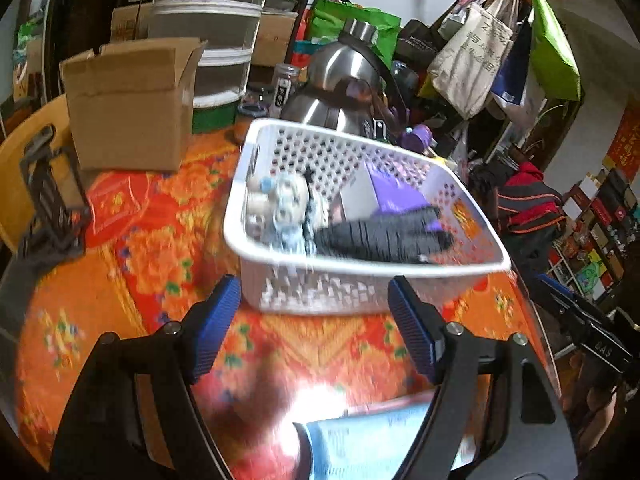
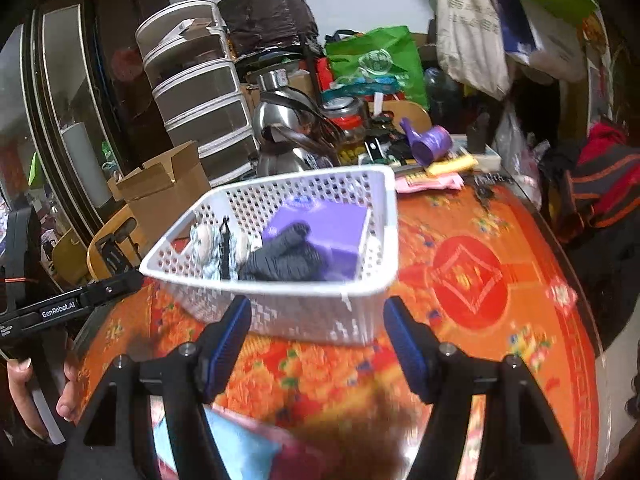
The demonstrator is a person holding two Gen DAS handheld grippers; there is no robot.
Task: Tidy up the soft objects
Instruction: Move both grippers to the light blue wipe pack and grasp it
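Already the left view shows the white basket (image 1: 360, 216) on the orange cloth (image 1: 132, 280) holding a pale plush toy (image 1: 286, 204), a dark knit glove (image 1: 384, 236) and a purple box (image 1: 396, 196); the left gripper (image 1: 314, 320) gapes wide, empty, short of the basket.

Seen from the right, the right gripper (image 2: 316, 334) is likewise spread and empty. Sorting looks nearly done; a light blue item (image 2: 236, 444) lies near.

Cluttered home room: beyond the jaws a table w/ red-orange floral cloth (image 2: 500, 240), behind it stacked plastic drawers (image 2: 200, 92), steel kettle (image 1: 344, 80), cardboard box (image 1: 128, 108), tote bags (image 1: 472, 60) hung far right.
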